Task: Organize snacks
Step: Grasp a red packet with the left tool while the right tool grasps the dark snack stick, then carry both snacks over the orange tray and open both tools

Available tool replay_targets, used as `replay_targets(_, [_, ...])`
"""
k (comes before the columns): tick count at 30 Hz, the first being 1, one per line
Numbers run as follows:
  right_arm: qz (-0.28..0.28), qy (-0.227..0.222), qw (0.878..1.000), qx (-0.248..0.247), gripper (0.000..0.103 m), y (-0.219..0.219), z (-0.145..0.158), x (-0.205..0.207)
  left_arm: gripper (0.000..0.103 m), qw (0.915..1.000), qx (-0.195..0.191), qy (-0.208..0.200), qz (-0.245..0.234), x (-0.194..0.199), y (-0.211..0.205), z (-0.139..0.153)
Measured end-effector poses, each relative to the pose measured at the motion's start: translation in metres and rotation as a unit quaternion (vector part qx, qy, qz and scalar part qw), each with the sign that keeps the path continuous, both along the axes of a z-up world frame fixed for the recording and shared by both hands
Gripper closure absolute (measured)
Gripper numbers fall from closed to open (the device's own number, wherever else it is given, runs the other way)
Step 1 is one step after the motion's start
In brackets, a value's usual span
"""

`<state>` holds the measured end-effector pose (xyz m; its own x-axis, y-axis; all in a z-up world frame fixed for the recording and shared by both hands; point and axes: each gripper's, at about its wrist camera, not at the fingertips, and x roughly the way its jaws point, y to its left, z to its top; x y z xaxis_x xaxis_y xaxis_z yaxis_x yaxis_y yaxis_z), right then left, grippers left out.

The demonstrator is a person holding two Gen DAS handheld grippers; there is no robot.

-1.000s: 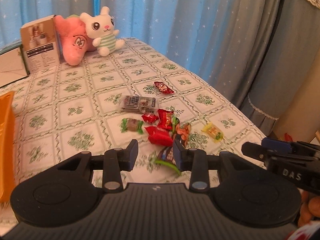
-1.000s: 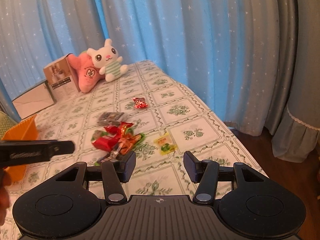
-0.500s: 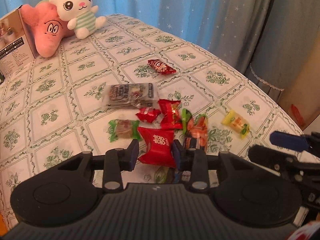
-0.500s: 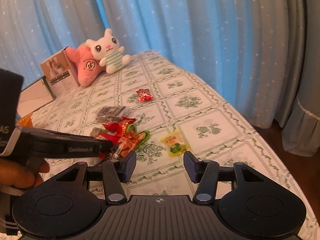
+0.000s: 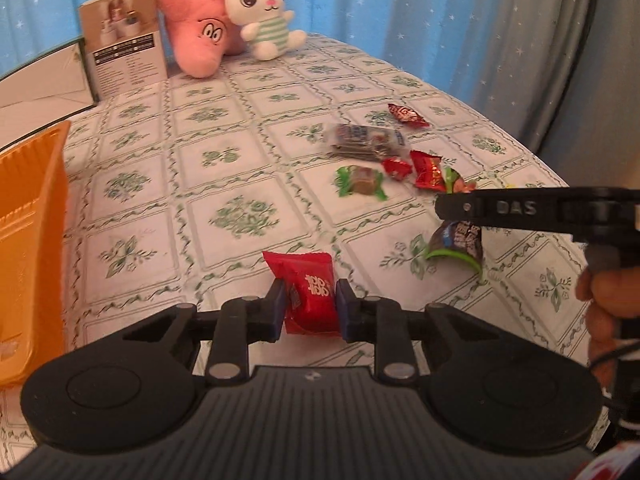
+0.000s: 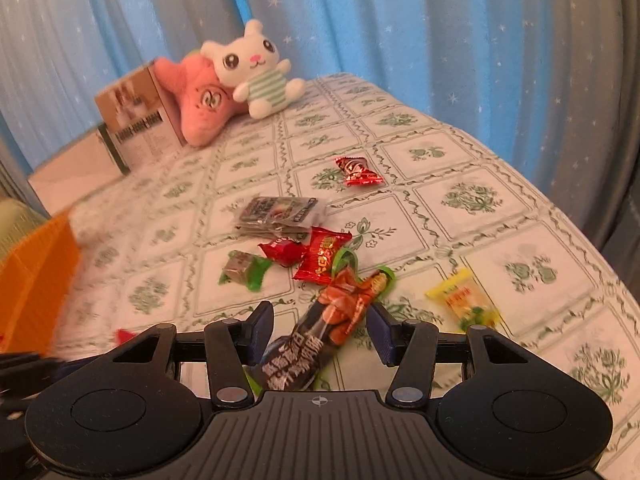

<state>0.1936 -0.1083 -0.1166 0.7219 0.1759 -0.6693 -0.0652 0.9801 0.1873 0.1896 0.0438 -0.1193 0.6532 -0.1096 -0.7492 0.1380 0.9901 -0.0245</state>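
Note:
My left gripper [image 5: 311,304] is shut on a red snack packet [image 5: 310,290] and holds it above the tablecloth, right of the orange basket [image 5: 32,236]. My right gripper [image 6: 320,330] is open, its jaws on either side of a long dark sausage packet [image 6: 320,332] that lies on the cloth; the same gripper shows side-on in the left wrist view [image 5: 520,210]. Other snacks lie beyond: a green-wrapped candy [image 6: 242,270], red packets [image 6: 320,254], a clear-wrapped bar [image 6: 280,214], a lone red candy [image 6: 356,170] and a yellow packet [image 6: 464,300].
A white bunny plush [image 6: 256,66], a pink star plush [image 6: 200,102] and a cardboard box [image 6: 136,114] stand at the table's far end. The table edge curves off to the right, with blue curtains behind. The orange basket [image 6: 36,276] is at the left.
My left gripper closed on the red packet and carried it left, away from the pile. My right gripper moved forward and down over the sausage packet.

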Motion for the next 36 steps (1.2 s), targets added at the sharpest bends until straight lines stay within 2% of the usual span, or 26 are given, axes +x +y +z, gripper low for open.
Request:
replay_targets(2, [0.005,0.003,0.999,-0.032,0.052,0.010,-0.005,0.004,0.079,1.0000,0.001,-0.003,0.005,-0.004,0.003,-0.001])
replay_targets(3, [0.007,0.004,0.999,-0.050,0.060,0.014,-0.007,0.005,0.079,1.0000,0.003,-0.005,0.003,-0.005,0.003,-0.002])
replay_targets(4, [0.012,0.000,0.998,-0.063,0.063,0.016,-0.009,0.003,0.077,1.0000,0.005,-0.008,0.002,-0.006,0.003,-0.002])
replay_targets(9, [0.026,-0.002,0.997,-0.075,0.073,0.015,-0.006,-0.013,0.074,0.9998,0.017,-0.011,0.002,-0.002,0.001,-0.005])
replay_targets(15, [0.036,-0.002,0.996,-0.085,0.074,0.010,-0.005,-0.043,0.074,0.9990,0.041,-0.013,-0.009,0.003,-0.009,-0.015])
replay_targets(17, [0.042,-0.009,0.995,-0.093,0.074,0.012,-0.005,-0.049,0.078,0.9990,0.043,-0.011,-0.005,0.002,-0.010,-0.014])
replay_targets(24, [0.059,-0.014,0.991,-0.122,0.073,0.021,-0.015,-0.048,0.080,0.9991,0.038,-0.007,0.014,-0.021,-0.008,-0.009])
replay_targets(28, [0.060,-0.015,0.992,-0.107,0.073,0.021,-0.011,-0.055,0.080,0.9991,0.029,-0.005,0.030,-0.040,-0.004,-0.003])
replay_targets(36, [0.077,-0.032,0.993,-0.083,0.073,0.039,0.022,-0.090,0.080,0.9981,0.011,-0.011,0.059,-0.076,0.009,0.028])
